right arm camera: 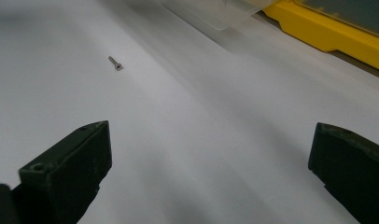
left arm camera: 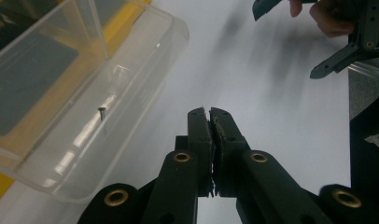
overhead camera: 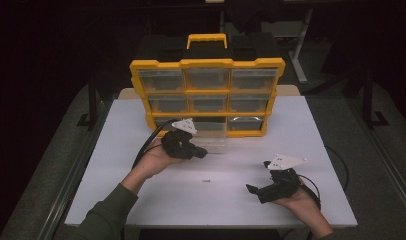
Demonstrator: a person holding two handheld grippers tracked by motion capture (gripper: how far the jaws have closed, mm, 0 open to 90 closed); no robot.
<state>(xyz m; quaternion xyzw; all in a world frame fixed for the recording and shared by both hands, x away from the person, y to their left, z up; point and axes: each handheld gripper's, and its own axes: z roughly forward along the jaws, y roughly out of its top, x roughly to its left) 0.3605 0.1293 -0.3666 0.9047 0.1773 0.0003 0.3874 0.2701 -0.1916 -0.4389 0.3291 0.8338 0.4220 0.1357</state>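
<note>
Left gripper (left arm camera: pixel 210 112): jaws pressed together, gripping nothing, hovering over bare table (left arm camera: pixel 271 93) just beside pulled-out clear drawer (left arm camera: pixel 145 70); one small screw (left arm camera: pixel 101 112) inside that drawer, off to jaws' left. Right gripper (right arm camera: pixel 211 154): jaws spread wide, empty, low over white surface. Second screw (right arm camera: pixel 115 63) lying flat ahead and left of right jaws, long axis diagonal, head toward gripper. Yellow organizer (overhead camera: pixel 207 95) beyond left gripper; open tabletop between grippers.
</note>
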